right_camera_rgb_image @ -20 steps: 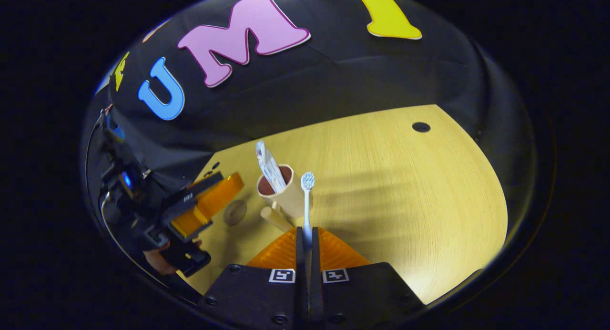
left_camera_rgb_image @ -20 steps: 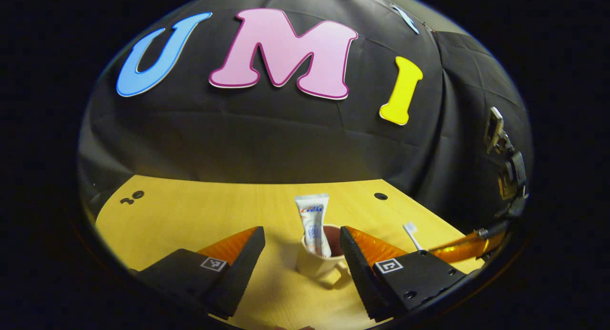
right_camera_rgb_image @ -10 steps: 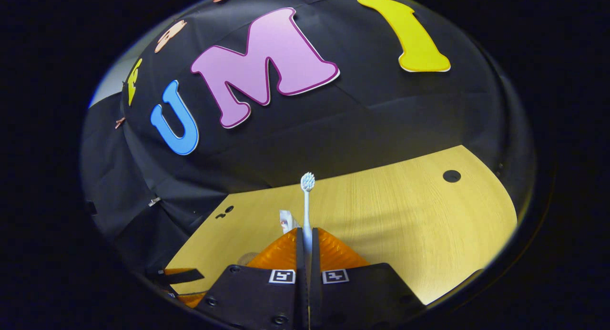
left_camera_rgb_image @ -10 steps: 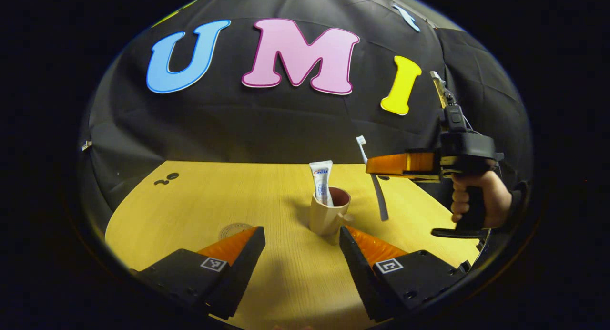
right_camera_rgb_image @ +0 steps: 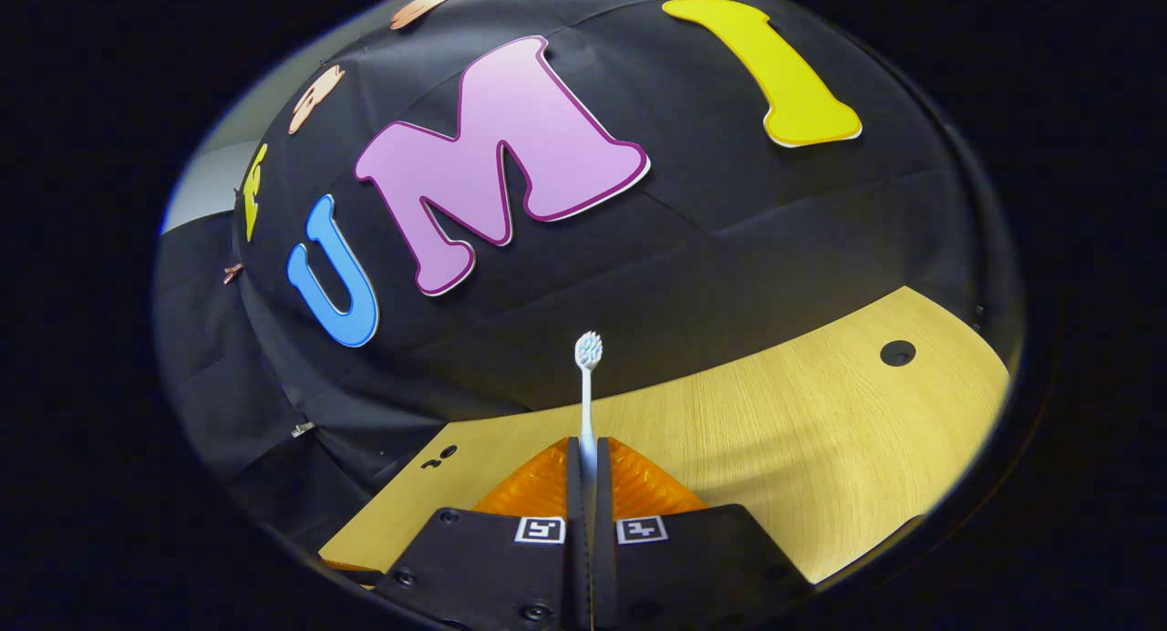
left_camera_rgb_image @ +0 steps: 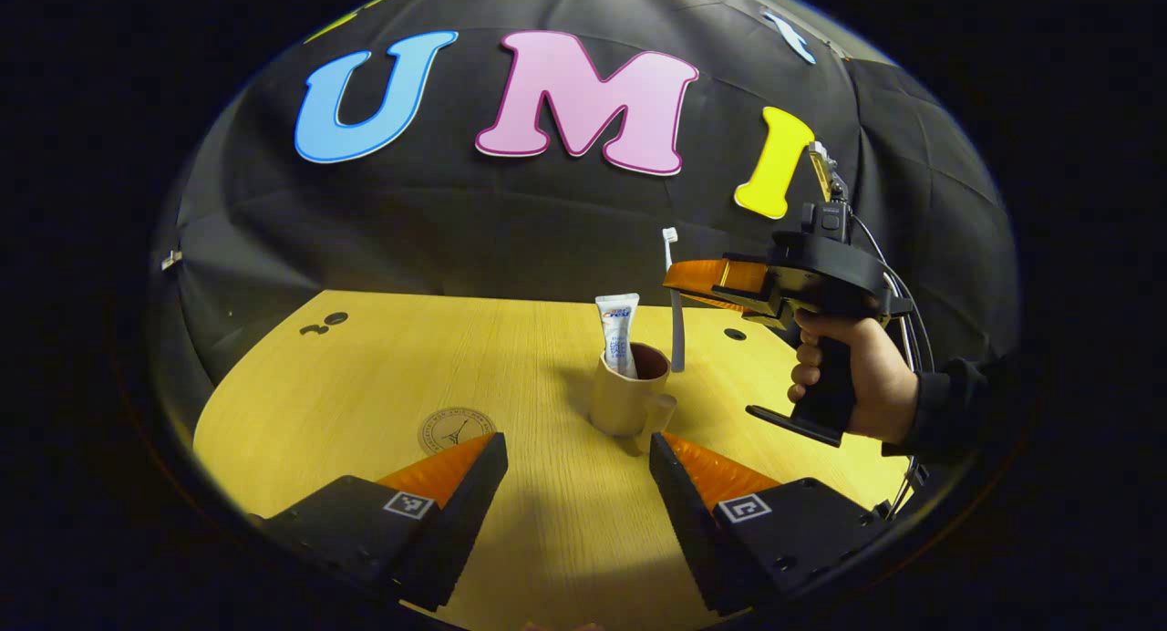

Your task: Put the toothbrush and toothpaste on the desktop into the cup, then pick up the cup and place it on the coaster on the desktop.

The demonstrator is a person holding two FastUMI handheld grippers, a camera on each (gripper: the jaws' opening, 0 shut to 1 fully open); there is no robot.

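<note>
A: Where is the right hand-held gripper (right_camera_rgb_image: 584, 449) at this moment?

B: In the left gripper view it is up in the air at the right, held by a hand (left_camera_rgb_image: 852, 376) in a dark sleeve (left_camera_rgb_image: 953, 408). Its fingers are pressed together on the toothbrush (right_camera_rgb_image: 586, 394), clamping the handle partway along.

A: And how does the toothbrush sit?

B: Nearly upright, bristle head at the top. The lower end of the handle hangs just above the far rim of the cup (left_camera_rgb_image: 627, 394), or perhaps just behind it; the fisheye makes that hard to judge. In the right gripper view the brush stands straight up out of the closed fingers, its head against the black wall.

A: The cup itself?

B: It stands upright on the tabletop (left_camera_rgb_image: 383, 376), handle turned toward the camera. The toothpaste (left_camera_rgb_image: 619, 333) is inside it, leaning against the left of the rim with its flat crimped end sticking up.

A: The left hand-held gripper (left_camera_rgb_image: 574, 481)?

B: Its fingers are spread wide with nothing between them, low over the tabletop on the near side of the cup and clear of it. The coaster (left_camera_rgb_image: 457, 429) lies flat just beyond its left finger, to the left of the cup.
</note>
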